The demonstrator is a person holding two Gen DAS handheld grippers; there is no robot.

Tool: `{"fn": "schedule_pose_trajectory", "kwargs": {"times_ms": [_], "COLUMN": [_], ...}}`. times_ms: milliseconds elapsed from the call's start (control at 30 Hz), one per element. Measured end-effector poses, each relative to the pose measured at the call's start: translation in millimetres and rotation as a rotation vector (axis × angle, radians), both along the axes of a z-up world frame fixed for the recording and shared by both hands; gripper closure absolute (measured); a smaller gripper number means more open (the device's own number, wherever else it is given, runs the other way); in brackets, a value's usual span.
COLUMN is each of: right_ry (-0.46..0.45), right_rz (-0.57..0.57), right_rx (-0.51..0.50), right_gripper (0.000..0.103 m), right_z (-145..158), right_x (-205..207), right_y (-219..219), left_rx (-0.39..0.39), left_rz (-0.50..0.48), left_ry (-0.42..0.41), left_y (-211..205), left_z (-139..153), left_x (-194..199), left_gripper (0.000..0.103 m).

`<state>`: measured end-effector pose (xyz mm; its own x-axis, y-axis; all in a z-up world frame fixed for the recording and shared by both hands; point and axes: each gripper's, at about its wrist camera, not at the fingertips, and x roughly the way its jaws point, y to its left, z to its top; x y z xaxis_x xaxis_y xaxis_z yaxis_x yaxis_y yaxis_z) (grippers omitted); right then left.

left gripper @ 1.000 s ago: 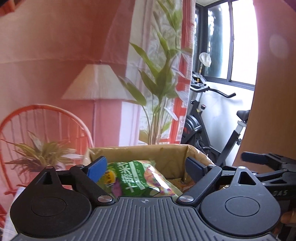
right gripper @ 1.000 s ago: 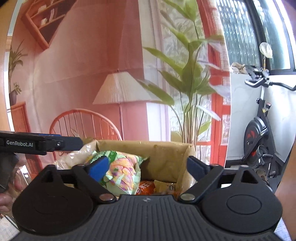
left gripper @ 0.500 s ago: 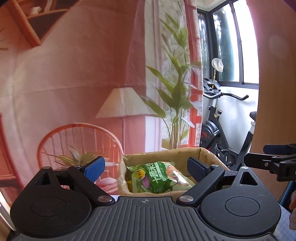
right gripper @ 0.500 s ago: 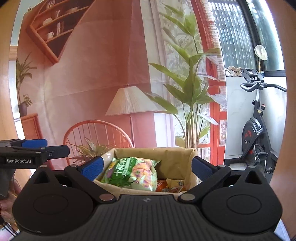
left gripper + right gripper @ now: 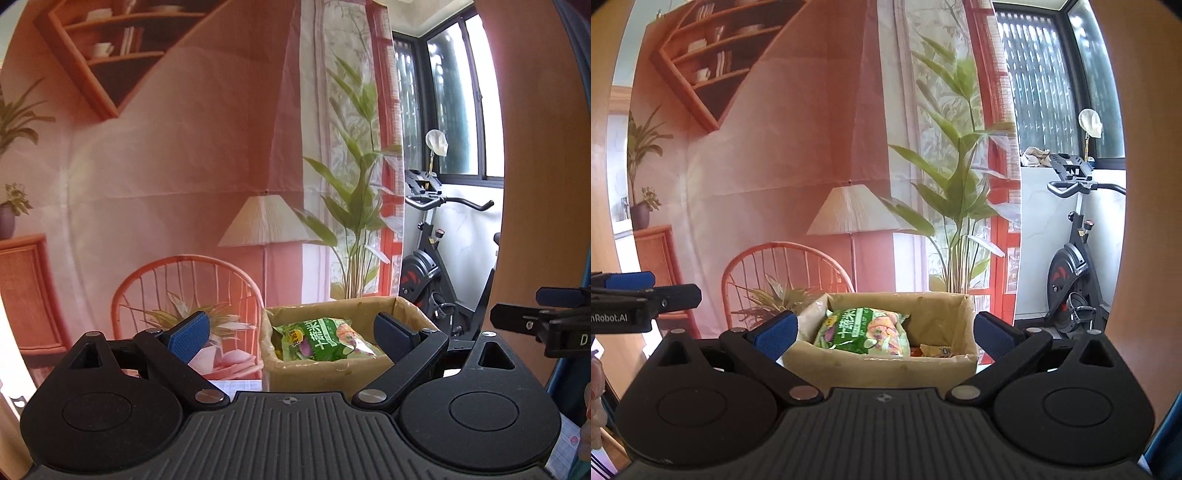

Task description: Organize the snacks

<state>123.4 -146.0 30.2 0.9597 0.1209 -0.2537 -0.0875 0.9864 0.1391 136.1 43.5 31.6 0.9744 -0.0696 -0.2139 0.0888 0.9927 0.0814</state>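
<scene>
A brown cardboard box (image 5: pixel 325 374) (image 5: pixel 882 363) stands ahead of both grippers. A green snack bag (image 5: pixel 325 341) (image 5: pixel 866 332) lies on top of its contents, and an orange packet (image 5: pixel 932 350) shows beside it at the right. My left gripper (image 5: pixel 291 336) is open and holds nothing, some way back from the box. My right gripper (image 5: pixel 884 334) is likewise open and bare, with the box framed between its blue pads. Each gripper shows at the edge of the other's view: the right gripper (image 5: pixel 546 317), the left gripper (image 5: pixel 639 295).
Behind the box hangs a printed backdrop (image 5: pixel 207 177) of a room with a lamp, chair and plant. An exercise bike (image 5: pixel 439 273) (image 5: pixel 1075 273) stands at the right by the window. A wooden panel (image 5: pixel 543 147) closes off the far right.
Both grippers have drawn back and up from the box, which now looks smaller and farther off. The green bag stays in the box. Both jaws stayed open.
</scene>
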Motion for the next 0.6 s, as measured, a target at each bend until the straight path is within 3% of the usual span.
{"fn": "schedule_pose_trajectory", "kwargs": {"times_ms": [300,600], "right_ry": [-0.051,-0.045], "right_rz": [-0.002,0.0], "right_rx": [0.005,0.002], "right_gripper": [0.0,0.0], "right_z": [20.8,26.2], "right_x": [-42.6,-51.6], "right_y": [14.5,19.0], "left_rx": [-0.001,-0.016], "left_rz": [0.018,0.036], "left_ry": [-0.039,-0.043], "left_y": [6.6,9.3], "left_z": [13.8,14.4], "left_x": [-33.4,-39.3], "left_gripper": [0.006,0.006]}}
